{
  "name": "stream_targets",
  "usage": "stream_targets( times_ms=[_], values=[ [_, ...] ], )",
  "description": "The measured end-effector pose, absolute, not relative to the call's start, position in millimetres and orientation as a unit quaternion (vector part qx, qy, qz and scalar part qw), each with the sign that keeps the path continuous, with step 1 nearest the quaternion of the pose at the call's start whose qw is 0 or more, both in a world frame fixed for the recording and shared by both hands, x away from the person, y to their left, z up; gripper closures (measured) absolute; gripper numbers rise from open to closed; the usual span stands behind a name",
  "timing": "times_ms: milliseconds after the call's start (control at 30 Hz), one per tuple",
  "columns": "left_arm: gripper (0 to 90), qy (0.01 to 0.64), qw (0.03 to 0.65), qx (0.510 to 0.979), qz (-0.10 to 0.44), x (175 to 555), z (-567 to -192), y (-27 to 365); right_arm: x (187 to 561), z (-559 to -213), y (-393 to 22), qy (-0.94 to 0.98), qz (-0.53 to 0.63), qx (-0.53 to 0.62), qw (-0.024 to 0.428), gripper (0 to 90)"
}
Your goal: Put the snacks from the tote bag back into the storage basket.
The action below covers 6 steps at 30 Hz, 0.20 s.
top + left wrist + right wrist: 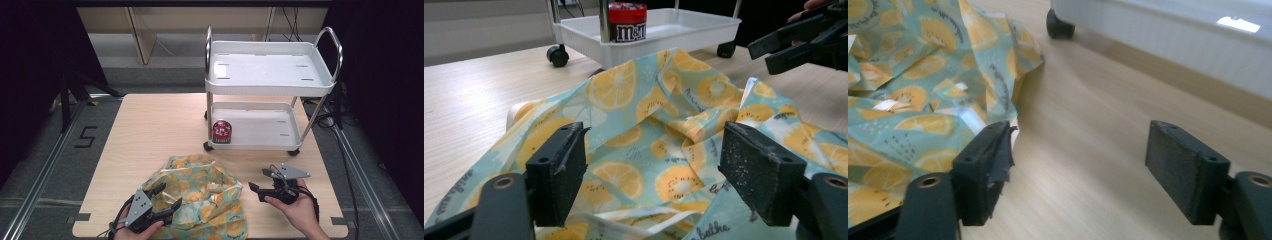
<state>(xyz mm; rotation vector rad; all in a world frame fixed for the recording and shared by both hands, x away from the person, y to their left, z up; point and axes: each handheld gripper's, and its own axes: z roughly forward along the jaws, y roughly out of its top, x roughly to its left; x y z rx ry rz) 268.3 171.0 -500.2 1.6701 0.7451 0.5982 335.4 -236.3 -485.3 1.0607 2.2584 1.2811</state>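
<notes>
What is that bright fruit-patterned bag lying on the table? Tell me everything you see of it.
The bag is a crumpled, glossy-looking sack, pale teal, printed with orange and lemon slices and small dark lettering. It lies slumped in creased folds on the near part of the wooden table, in front of the white cart. The left gripper hovers over its near-left edge with open jaws; whether they touch it I cannot tell. The right gripper sits just beside its right edge, apart.

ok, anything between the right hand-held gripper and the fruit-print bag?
Nothing visible. The right hand-held gripper sits just right of the fruit-print bag, jaws apart with bare table between them. In its own view, the bag's edge lies right beside one jaw. The cart stands farther back, out of the way.
</notes>
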Motion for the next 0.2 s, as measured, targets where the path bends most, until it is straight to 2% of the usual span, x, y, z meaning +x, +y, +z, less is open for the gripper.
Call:
stream_targets(
  times_ms=[200],
  values=[
    [24.9,0.327,0.571,0.709,0.254,266.2,-499.2,171.1,332.8,-485.9,-234.2,0.778,0.459,0.385,0.188,30.0]
  ],
)
